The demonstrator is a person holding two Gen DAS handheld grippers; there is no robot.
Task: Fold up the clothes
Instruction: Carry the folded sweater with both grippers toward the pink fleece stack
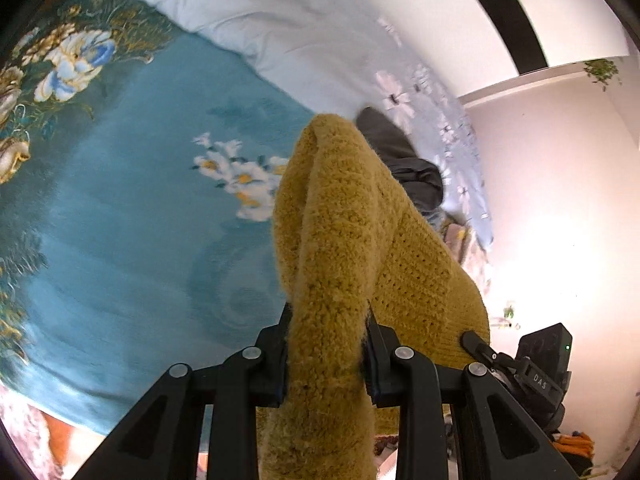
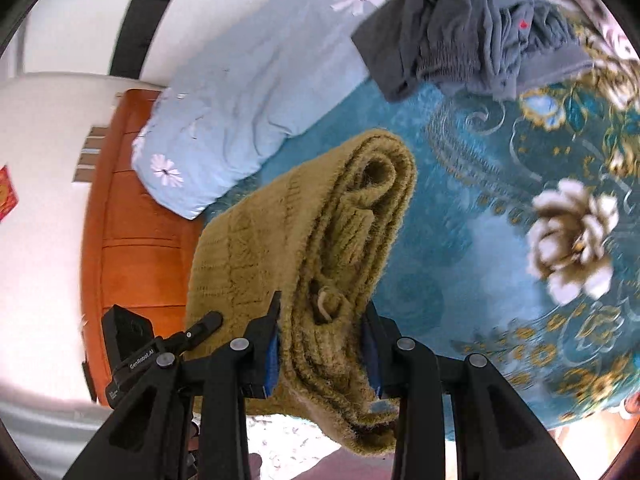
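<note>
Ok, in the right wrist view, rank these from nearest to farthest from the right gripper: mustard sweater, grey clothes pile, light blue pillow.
1. mustard sweater: clamped in the right gripper, bunched between its fingers.
2. light blue pillow: upper left, on the teal blanket's edge.
3. grey clothes pile: upper right, at the top; farthest, though not by much.

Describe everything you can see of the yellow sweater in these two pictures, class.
The sweater is mustard-yellow, fuzzy, chunky knit, probably wool. It is folded into several thick layers and held up over the blue flowered blanket. The left gripper and the right gripper each pinch a bunched edge between their fingers. Nothing else visibly touches it.
</note>
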